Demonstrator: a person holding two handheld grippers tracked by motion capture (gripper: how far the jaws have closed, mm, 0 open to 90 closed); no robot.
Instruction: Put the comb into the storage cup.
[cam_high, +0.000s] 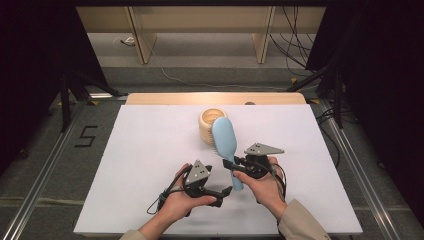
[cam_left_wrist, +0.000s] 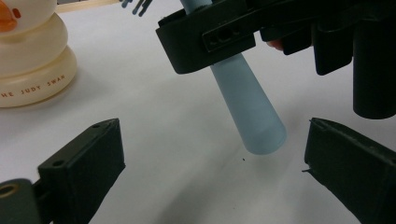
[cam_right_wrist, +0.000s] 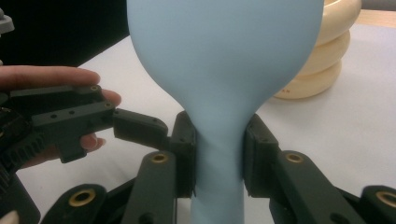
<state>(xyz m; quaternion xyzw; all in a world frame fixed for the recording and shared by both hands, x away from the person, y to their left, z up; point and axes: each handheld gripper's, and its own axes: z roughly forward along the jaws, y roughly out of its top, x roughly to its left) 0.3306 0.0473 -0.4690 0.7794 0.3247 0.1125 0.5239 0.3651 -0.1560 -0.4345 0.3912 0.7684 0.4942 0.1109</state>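
pale blue hairbrush stands at frame centre, its neck pinched by the right gripper, while the left gripper gapes empty under the handle tip and should close squarely around it before the cream ringed holder.

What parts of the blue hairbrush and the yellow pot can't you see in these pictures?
- Hairbrush bristles: in the high view its smooth back faces the camera; only a few tips peek out at its left edge.
- Brush top: cut off by the upper edge in the right gripper view.
- Handle middle: covered by the right gripper's black jaws in the left gripper view.
- Pot: its right side hides behind the brush in the high view, and its lettering runs off the left gripper view's edge.
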